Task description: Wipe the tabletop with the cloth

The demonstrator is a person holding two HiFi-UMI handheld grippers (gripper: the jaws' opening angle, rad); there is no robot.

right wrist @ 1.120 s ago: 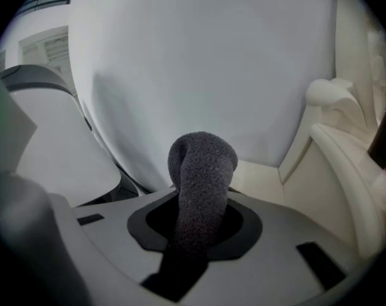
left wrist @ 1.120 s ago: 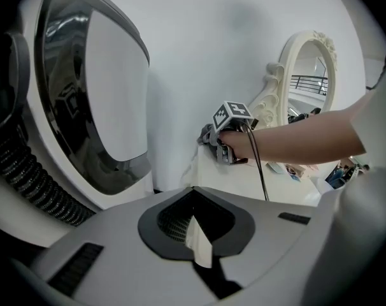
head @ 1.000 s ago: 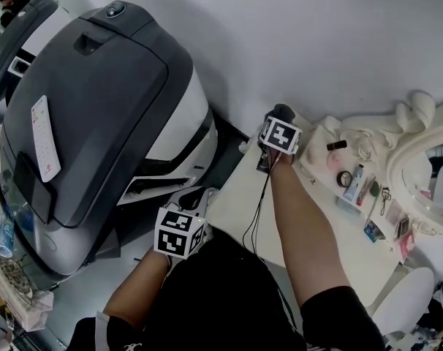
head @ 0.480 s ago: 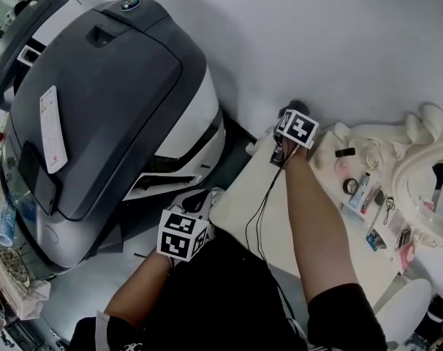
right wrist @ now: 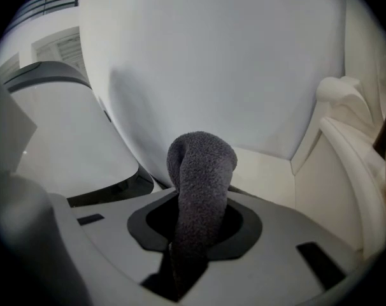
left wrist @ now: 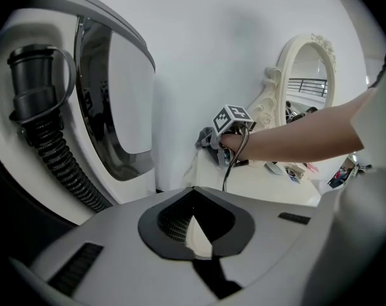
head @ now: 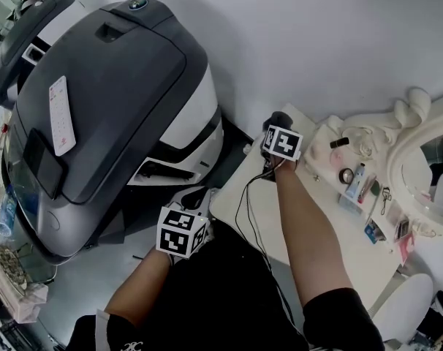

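Observation:
A dark grey cloth sticks out of my right gripper, which is shut on it at the back left corner of the cream tabletop. In the right gripper view the cloth rises folded from between the jaws of the right gripper, close to the white wall. My left gripper hangs shut and holds nothing, just off the table's left edge. The left gripper view looks past the left gripper at the right gripper and the cloth.
A big grey and white machine stands left of the table, with a white remote on its lid and a black ribbed hose. An ornate cream mirror and small cosmetics fill the table's right side.
The right gripper with the cloth went right along the table's back edge, then came back left and slightly nearer. The left gripper has stayed put.

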